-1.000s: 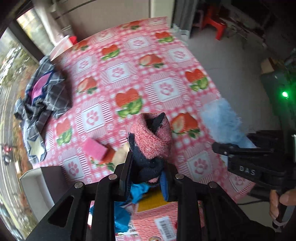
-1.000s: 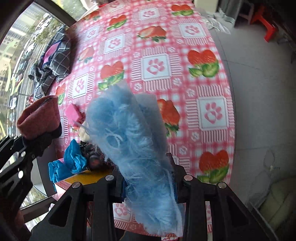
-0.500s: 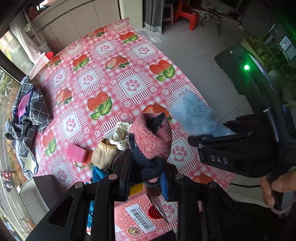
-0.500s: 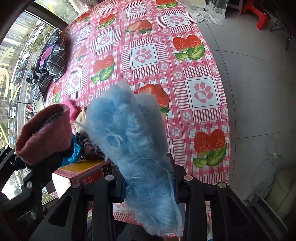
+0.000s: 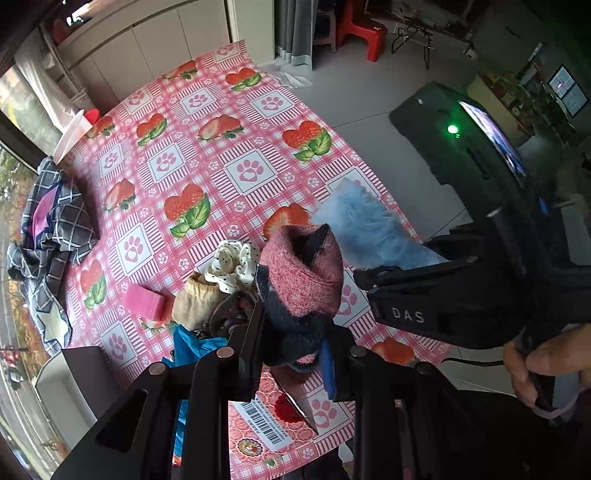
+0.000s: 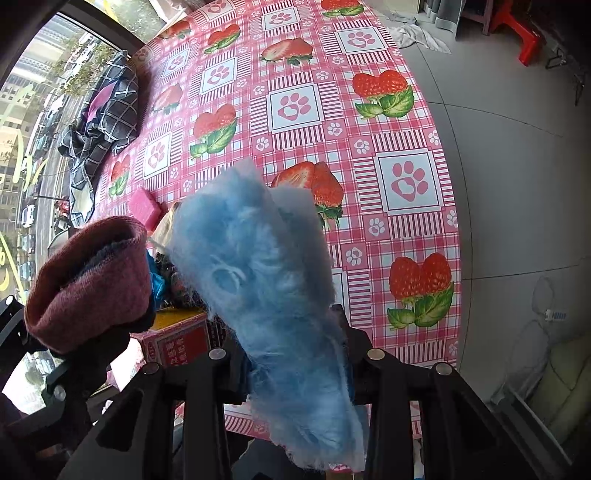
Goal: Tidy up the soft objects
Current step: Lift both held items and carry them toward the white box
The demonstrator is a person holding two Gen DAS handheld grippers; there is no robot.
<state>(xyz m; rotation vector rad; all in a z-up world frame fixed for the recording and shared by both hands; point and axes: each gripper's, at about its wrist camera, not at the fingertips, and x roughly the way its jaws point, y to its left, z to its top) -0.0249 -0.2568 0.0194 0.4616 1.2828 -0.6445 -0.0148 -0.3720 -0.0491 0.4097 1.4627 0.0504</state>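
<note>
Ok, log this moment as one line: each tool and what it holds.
left tool: shut on rolled pink-navy sock | right tool: shut on fluffy blue cloth | both over strawberry tablecloth

Grey tiled floor (image 6: 509, 177), a red plastic stool (image 5: 360, 31), pale cabinets (image 5: 147, 48) and a daylit window (image 6: 40, 96).

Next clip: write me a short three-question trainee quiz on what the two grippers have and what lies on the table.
1. True or false: the left gripper is shut on the rolled pink-and-navy knit sock.
2. What does the right gripper hold? A) fluffy light-blue cloth B) pink sponge block C) dark plaid garment
3. Fill in: the strawberry-and-paw tablecloth is checked white and ____.

Key: 1 true; 2 A; 3 pink.
</note>
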